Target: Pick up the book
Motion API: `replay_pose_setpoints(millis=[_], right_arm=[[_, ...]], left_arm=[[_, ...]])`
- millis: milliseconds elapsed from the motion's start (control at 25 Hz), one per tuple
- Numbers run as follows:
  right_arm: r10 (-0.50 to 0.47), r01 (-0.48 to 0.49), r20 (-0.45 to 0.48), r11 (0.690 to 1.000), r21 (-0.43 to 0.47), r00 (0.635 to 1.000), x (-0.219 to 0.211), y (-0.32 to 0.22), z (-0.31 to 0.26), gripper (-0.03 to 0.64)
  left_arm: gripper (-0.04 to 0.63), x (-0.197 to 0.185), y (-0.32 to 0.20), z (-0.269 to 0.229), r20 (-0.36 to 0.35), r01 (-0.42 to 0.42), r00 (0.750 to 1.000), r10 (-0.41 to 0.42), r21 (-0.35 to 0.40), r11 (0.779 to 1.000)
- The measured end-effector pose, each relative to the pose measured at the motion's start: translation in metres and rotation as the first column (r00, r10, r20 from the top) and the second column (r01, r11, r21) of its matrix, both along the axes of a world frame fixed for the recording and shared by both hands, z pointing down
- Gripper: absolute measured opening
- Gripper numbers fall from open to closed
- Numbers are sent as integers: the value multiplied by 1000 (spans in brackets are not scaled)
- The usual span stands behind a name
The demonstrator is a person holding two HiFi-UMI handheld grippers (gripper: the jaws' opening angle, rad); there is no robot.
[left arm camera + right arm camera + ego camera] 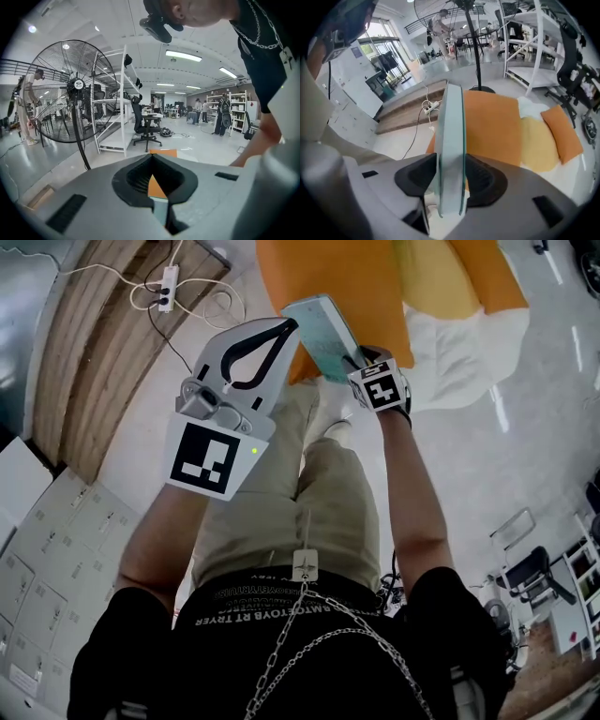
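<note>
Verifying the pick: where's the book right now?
Head view, top centre: the book sits clamped in the right gripper, above the orange cushion, just right of the left gripper.

Orange cushion, yellow pillow, power strip on wooden platform, black standing fan

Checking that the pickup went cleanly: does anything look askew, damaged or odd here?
Nothing stands out. The book sits straight and edge-on, clamped in the right gripper, held above the orange cushion. No bending or damage shows.
</note>
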State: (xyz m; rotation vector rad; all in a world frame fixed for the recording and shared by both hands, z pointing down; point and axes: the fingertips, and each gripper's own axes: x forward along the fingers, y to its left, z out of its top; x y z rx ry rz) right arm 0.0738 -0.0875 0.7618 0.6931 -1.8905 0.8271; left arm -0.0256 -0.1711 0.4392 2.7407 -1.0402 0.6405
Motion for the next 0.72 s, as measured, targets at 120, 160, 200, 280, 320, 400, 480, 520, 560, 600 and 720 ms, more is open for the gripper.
replay_pose_setpoints(millis=[120, 160, 200, 280, 320, 400, 480, 520, 560, 600, 720], right_arm=[[21, -19, 39, 998, -56, 999, -6, 2, 19, 195], [39, -34, 67, 997, -75, 997, -6, 2, 23, 184], [55, -46, 95, 994, -95, 994, -6, 3, 24, 179], [77, -62, 138, 991, -115, 987, -6, 3, 14, 173], [90, -74, 150, 991, -111, 985, -3, 2, 5, 172], [118, -108, 140, 991, -81, 983, 10, -2, -15, 172], [139, -138, 78, 990, -16, 987, 35, -6, -34, 172], [143, -143, 28, 989, 30, 989, 49, -10, -44, 170], [139, -136, -31, 987, 81, 990, 63, -14, -53, 170], [127, -114, -97, 985, 130, 987, 74, -18, -59, 169], [16, 42, -277, 978, 203, 961, 80, -21, -47, 164]], left_arm=[[5, -2, 1, -1, 5, -5, 1000, 5, 6, 1000], [5, -2, 2, -1, 5, -4, 1000, 4, 7, 1000], [5, -2, 3, -1, 3, -1, 1000, 1, 6, 1000], [5, -3, 7, -2, -1, 5, 1000, -5, 4, 1000], [5, -4, 9, -2, -2, 7, 1000, -7, 4, 1000], [5, -7, 13, -4, -5, 10, 1000, -10, 4, 1000], [5, -8, 15, -7, -11, 17, 1000, -17, 3, 1000], [5, -8, 16, -8, -14, 21, 1000, -21, 3, 1000], [5, -7, 16, -10, -18, 23, 1000, -23, 3, 1000], [5, -5, 16, -11, -22, 24, 999, -24, 4, 1000], [5, 1, 17, -11, -28, 20, 999, -20, 9, 1000]])
